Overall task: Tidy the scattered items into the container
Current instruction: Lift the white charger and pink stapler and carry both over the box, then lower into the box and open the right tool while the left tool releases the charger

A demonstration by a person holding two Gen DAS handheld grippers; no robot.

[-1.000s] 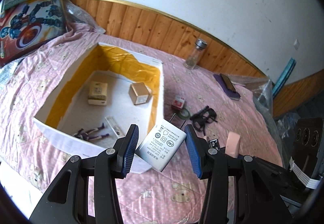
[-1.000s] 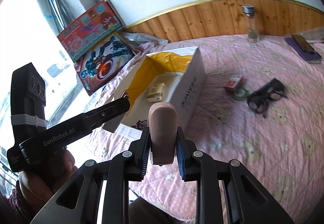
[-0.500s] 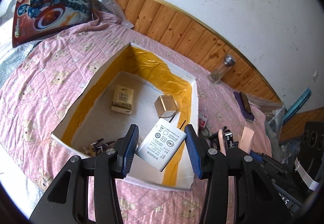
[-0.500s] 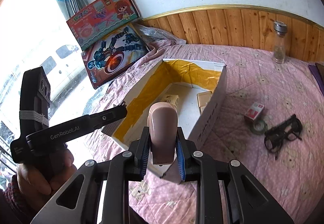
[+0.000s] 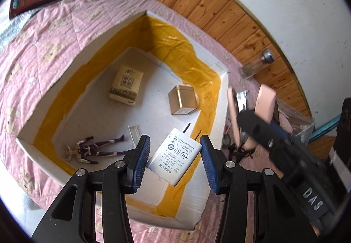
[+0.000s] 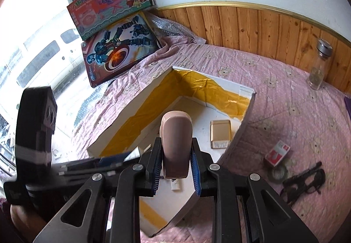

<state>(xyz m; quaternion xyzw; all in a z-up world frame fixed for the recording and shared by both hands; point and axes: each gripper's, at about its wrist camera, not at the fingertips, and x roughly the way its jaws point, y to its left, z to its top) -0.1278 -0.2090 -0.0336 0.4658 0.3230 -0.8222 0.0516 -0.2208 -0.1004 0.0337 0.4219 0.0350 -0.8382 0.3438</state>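
Pink quilted bedding printed with bears covers the bed (image 6: 285,93), backed by wood panelling and a white wall. On it sits the open white box (image 5: 65,63), its inner walls lined with yellow tape. Only the right wrist view shows the bright window and the two toy cartons (image 6: 118,45) leaning in the corner, plus the red pack (image 6: 277,153), tape roll (image 6: 278,173) and black glasses (image 6: 305,181) on the quilt beside the box. Only the left wrist view shows the box floor fully: a tissue pack (image 5: 127,85), a gold tin (image 5: 183,99) and a toy figure (image 5: 94,148) lying flat. The glass jar (image 6: 319,67) stands by the panelling in both. The left gripper (image 5: 175,155) has its jaws clamped on the white charger (image 5: 175,157), tilted, prongs up, above the box's near corner. The right gripper (image 6: 175,164) has its jaws closed on the pink case (image 6: 176,144), upright over the box's edge.
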